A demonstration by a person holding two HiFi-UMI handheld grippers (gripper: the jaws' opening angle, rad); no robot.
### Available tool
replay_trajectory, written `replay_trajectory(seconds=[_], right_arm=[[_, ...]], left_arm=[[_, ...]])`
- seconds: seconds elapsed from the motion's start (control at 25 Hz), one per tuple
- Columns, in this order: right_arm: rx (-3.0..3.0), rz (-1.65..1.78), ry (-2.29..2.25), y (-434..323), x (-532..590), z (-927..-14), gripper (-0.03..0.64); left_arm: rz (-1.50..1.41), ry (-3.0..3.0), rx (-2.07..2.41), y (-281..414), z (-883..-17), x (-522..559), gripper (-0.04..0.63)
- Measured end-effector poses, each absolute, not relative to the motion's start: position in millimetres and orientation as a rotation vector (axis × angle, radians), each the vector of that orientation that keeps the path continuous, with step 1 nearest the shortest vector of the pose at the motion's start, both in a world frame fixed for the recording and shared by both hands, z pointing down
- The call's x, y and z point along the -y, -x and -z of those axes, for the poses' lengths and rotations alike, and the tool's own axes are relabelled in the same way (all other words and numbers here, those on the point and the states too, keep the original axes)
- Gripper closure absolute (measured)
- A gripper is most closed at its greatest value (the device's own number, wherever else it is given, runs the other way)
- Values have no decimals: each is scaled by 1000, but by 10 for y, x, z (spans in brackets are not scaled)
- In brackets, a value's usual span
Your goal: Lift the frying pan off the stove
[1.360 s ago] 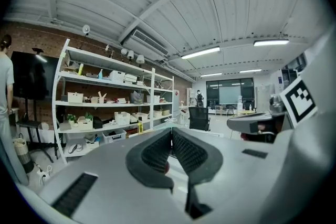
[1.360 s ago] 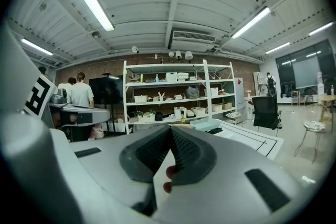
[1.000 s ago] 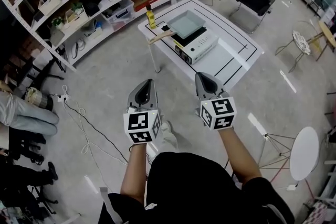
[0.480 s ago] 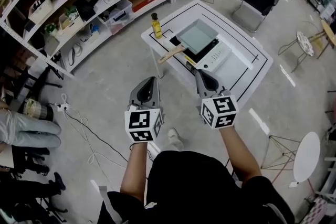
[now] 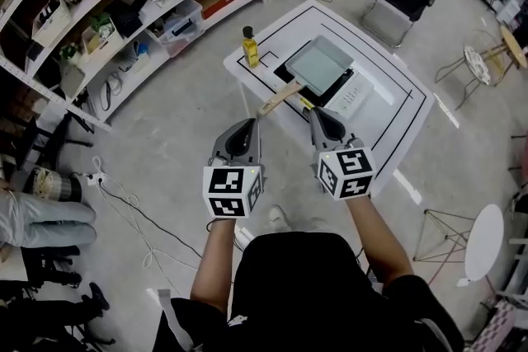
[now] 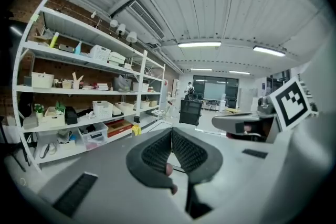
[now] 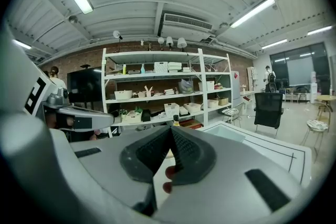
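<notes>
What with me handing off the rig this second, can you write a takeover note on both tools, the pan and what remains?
Left tool: shut, empty, in the air in front of the table.
Right tool: shut, empty, alongside the left one.
Frying pan: sits on the stove, with its wooden handle pointing toward the tools. A bottle stands beside the stove on the table.
Done: nothing yet; the pan is untouched.
Left: open a tool, grip the handle, lift the pan clear of the stove.
</notes>
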State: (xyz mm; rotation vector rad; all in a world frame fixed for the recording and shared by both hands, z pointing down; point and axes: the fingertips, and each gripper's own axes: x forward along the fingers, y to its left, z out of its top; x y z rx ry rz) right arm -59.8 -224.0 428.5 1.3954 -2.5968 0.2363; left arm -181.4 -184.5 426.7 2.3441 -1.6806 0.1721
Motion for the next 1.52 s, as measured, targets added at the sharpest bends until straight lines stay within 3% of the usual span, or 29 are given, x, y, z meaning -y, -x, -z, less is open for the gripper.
replay_trajectory(seconds=[0.92,1.08,1.32,1.52], right_arm=[[2569,-263,-1447,296,3357,-4370,620],[2573,-274,-1449,212,3579,-4393,620],[2568,-300,-1452,88,3849,-4462,620],[2559,-327,-1470,-44,4024,-4536,620]], left_arm=[[-445,-2322,1442,1442,-4834,2969,581],[-528,-2304,1418,1403,-4979,3173,526],[-659,-2280,1311,1292,-5206,3417,364],[-726,-2240,1216,1196,-5443,3556,311]])
